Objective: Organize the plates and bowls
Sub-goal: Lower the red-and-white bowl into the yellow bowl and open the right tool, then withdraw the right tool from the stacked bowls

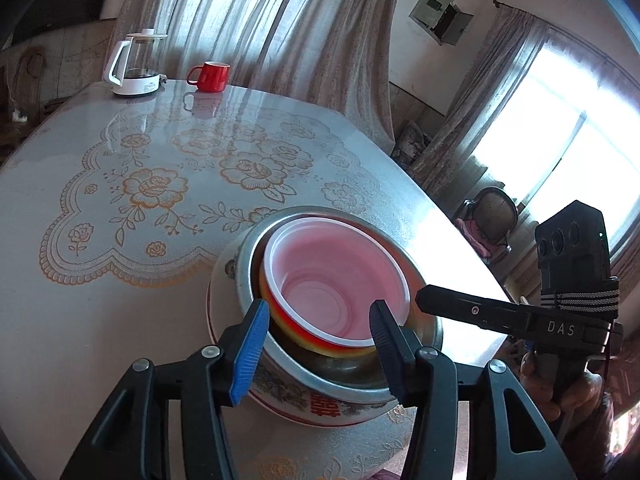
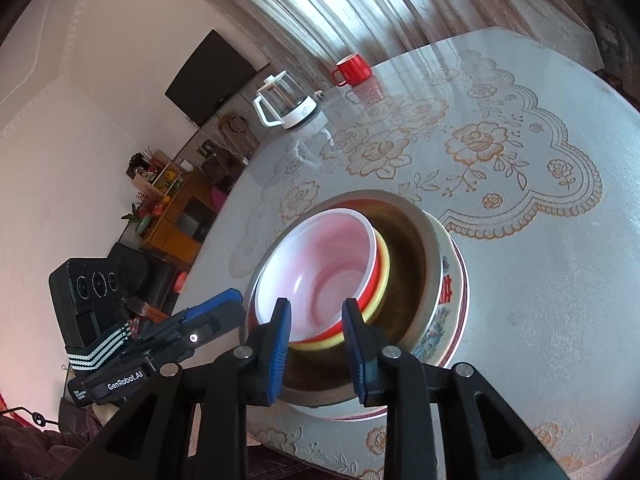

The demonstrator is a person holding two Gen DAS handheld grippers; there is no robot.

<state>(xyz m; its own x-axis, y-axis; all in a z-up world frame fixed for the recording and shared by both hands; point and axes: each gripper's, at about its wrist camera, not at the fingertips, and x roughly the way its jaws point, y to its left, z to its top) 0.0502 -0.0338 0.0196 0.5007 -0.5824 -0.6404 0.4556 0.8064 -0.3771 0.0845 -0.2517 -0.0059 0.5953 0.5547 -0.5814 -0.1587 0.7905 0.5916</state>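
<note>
Red plastic bowl with white inside (image 1: pixel 340 280) sits nested in a yellow bowl (image 2: pixel 382 280), inside the wide metal basin (image 1: pixel 424 280), atop the floral porcelain plate (image 2: pixel 450 296) on the lace-covered bench (image 1: pixel 120 300). Left tongs (image 1: pixel 316 320) gape around the red rim; right tongs (image 2: pixel 316 324) parted, gripping nothing.

Glossy plastic bowl (image 1: pixel 340 280); dull metal basin (image 1: pixel 424 280); glossy tablecloth (image 1: pixel 160 160).

A lace-patterned table (image 1: pixel 120 280) carries stacked bowls (image 1: pixel 336 280), a red mug (image 1: pixel 212 76) and a kettle (image 1: pixel 136 64).
</note>
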